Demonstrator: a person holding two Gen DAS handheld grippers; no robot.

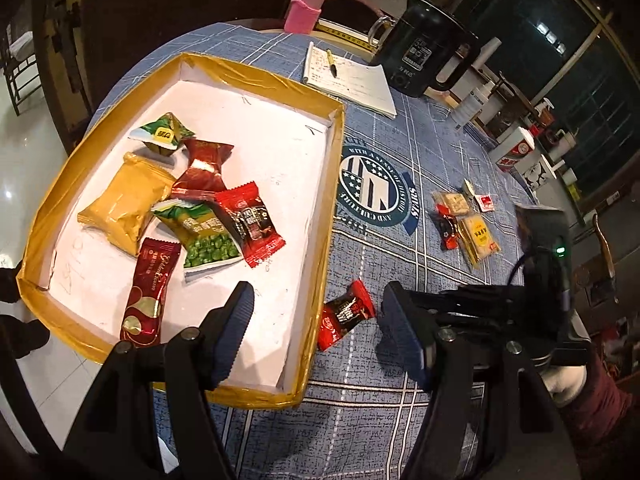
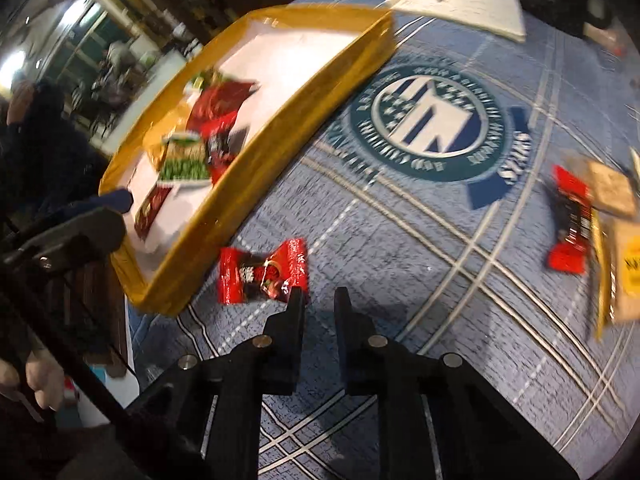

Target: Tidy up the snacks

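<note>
A yellow-rimmed tray (image 1: 336, 152) with a white floor holds several snack packets, among them a yellow pack (image 1: 124, 204) and a green pea pack (image 1: 204, 236). It also shows in the right wrist view (image 2: 280, 120). A red snack packet (image 1: 344, 314) lies on the blue tablecloth just outside the tray's near right corner; in the right wrist view (image 2: 262, 272) it lies just ahead of my right gripper (image 2: 318, 296), whose fingers are nearly together and empty. My left gripper (image 1: 316, 312) is open and empty above the tray's near corner. More snacks (image 1: 468, 220) lie at the right.
A notepad with a pen (image 1: 348, 76), a black kettle (image 1: 424, 52), a pink-sleeved bottle (image 1: 306, 10) and small bottles and boxes (image 1: 516, 152) stand at the table's far side. The right gripper's body (image 1: 540, 280) shows at the right of the left wrist view.
</note>
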